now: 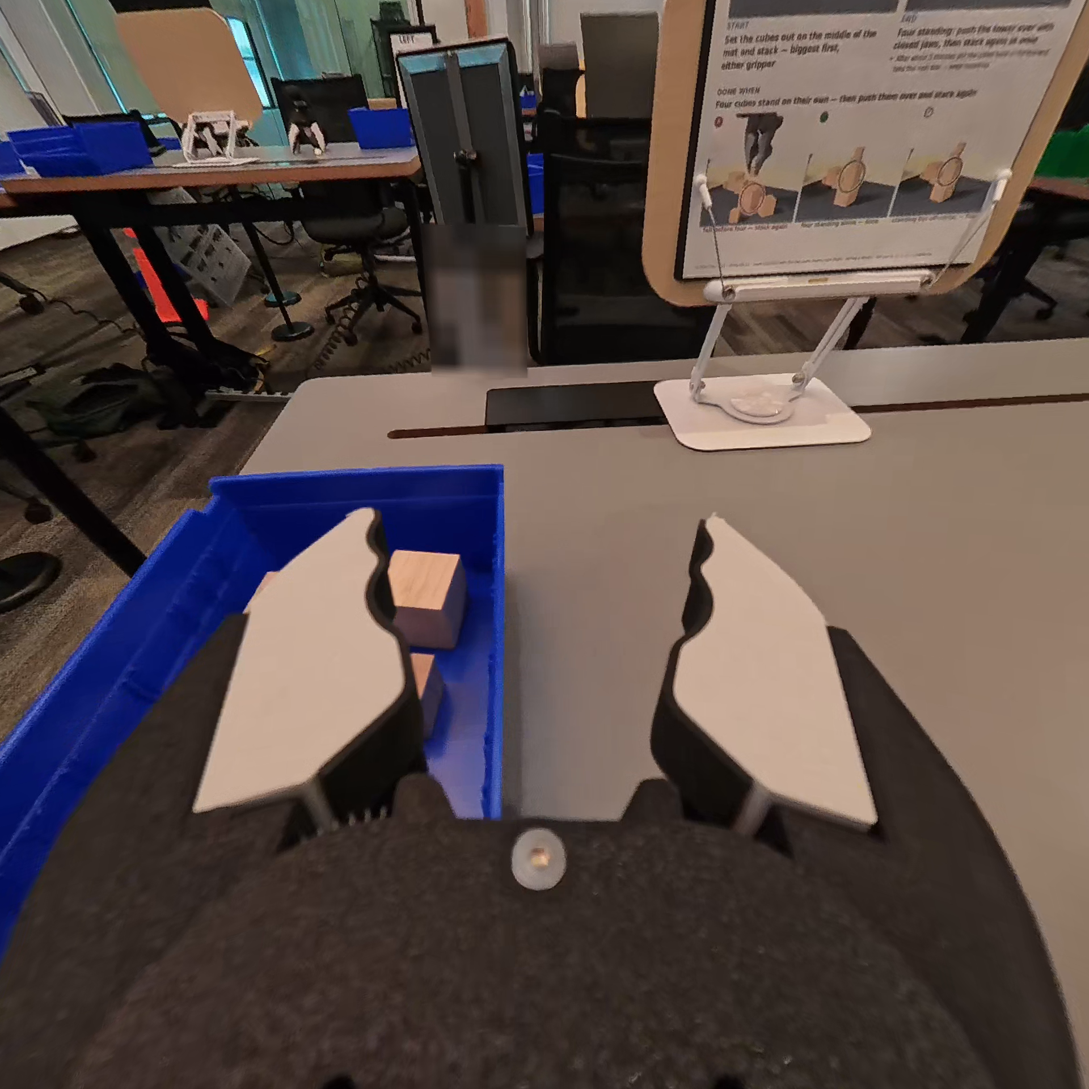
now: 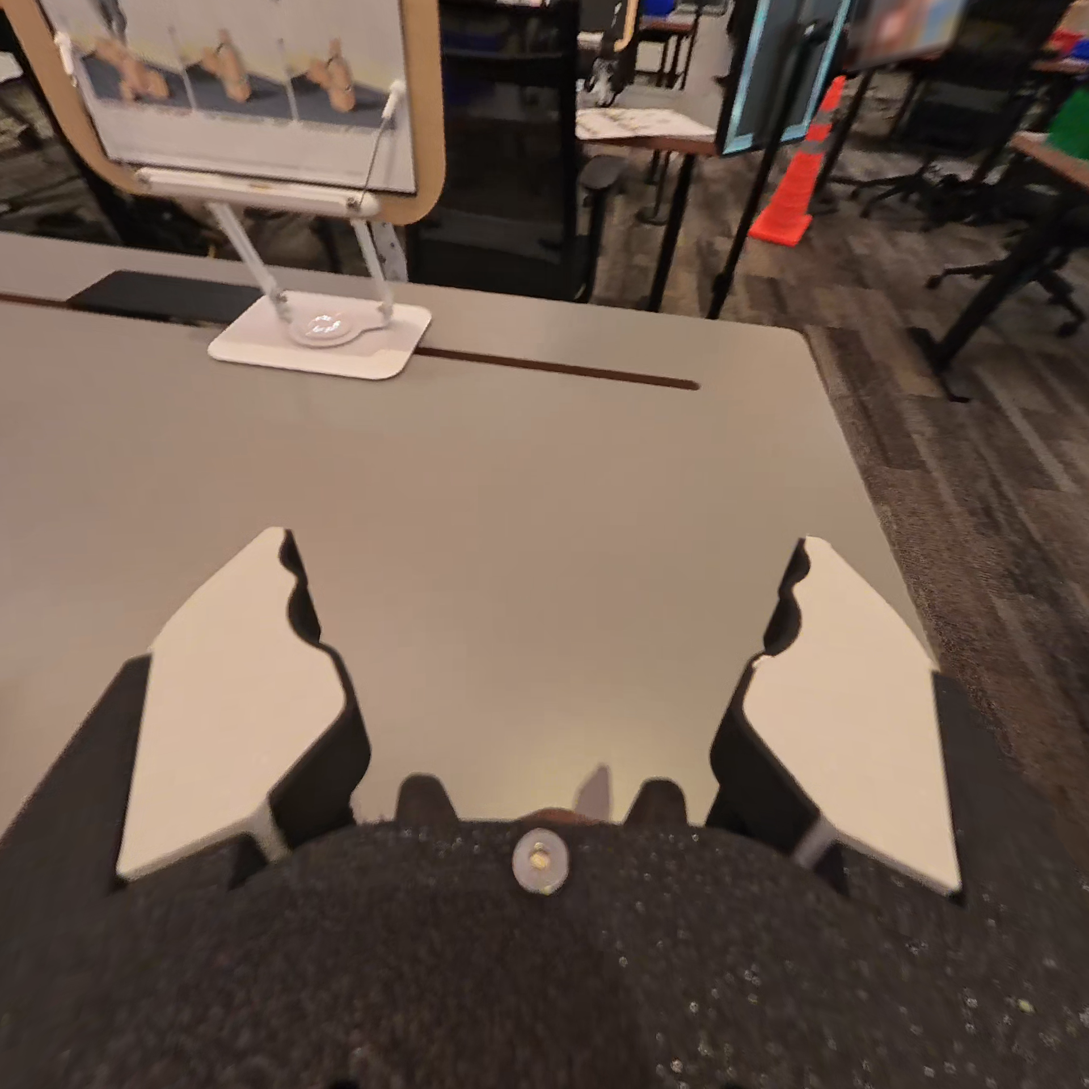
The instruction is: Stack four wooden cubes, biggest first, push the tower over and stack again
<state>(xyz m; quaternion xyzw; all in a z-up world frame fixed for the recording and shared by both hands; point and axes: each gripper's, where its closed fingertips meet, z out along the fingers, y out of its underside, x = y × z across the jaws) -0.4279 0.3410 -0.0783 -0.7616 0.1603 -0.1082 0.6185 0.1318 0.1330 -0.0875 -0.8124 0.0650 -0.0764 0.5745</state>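
Observation:
In the left wrist view a blue plastic bin stands on the grey table at the left. Inside it a light wooden cube lies near the far right corner, and a second wooden cube lies nearer, partly hidden by my left finger. A sliver of another cube shows behind that finger. My left gripper is open and empty, above the bin's right wall. My right gripper is open and empty over bare grey table; no cubes show in that view.
A white stand holding an instruction board sits at the table's far side, also in the right wrist view. A dark cable slot runs across the table. The table's right edge drops to carpet. Chairs, desks and an orange cone stand beyond. From the left gripper's tips to the light wooden cube is close to 20 cm.

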